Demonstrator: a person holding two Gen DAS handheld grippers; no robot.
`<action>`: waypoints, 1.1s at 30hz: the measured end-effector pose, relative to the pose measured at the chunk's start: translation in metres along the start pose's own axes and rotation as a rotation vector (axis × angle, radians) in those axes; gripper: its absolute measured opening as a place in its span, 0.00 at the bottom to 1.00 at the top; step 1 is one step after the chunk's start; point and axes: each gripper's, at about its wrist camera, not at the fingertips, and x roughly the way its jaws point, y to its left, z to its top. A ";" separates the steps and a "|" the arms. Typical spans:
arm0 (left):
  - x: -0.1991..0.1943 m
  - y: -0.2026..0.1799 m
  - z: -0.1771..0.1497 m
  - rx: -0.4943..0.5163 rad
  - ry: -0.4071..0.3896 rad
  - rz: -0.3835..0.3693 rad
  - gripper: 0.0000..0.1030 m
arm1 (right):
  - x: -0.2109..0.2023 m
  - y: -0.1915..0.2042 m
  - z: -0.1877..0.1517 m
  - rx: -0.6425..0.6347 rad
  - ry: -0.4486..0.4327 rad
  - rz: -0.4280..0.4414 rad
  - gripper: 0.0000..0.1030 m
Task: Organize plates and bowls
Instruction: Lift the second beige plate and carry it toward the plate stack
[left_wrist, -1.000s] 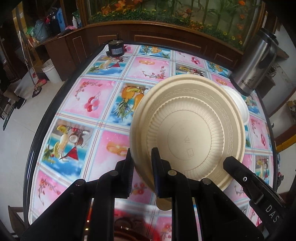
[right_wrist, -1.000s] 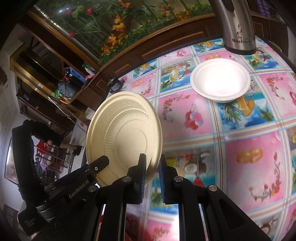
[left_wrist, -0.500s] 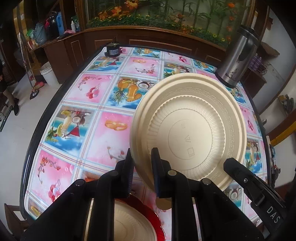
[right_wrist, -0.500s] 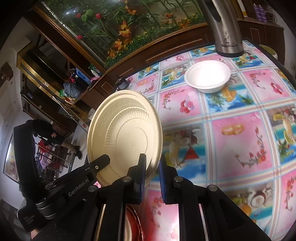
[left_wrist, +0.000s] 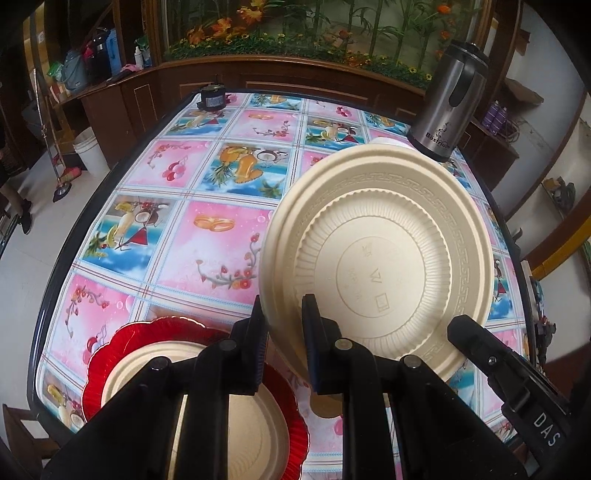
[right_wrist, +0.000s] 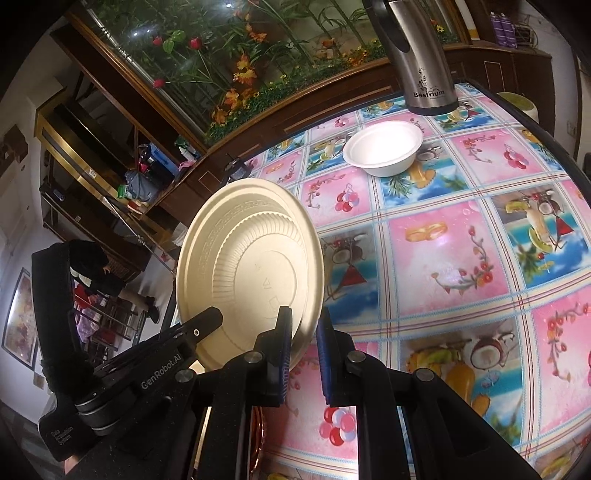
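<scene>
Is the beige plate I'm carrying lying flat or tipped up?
Tipped up: the round beige embossed plate stands nearly on edge above the table, its embossed underside facing the left camera.

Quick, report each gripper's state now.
Left gripper: shut on the beige plate rim.
Right gripper: shut on the same plate's opposite rim.

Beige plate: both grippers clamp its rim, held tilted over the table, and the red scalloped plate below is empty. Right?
Not empty. The left wrist view shows another beige plate lying in the red scalloped plate. Both the left gripper and right gripper do clamp the tilted beige plate.
</scene>
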 end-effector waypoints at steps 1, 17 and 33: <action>0.000 0.000 -0.001 0.001 -0.001 0.001 0.15 | 0.000 0.000 -0.002 -0.002 0.001 0.000 0.13; -0.008 0.014 -0.010 -0.019 -0.010 0.001 0.15 | 0.000 0.012 -0.014 -0.034 0.011 0.001 0.13; -0.012 0.024 -0.025 -0.045 -0.004 -0.009 0.15 | 0.000 0.015 -0.025 -0.045 0.017 0.014 0.13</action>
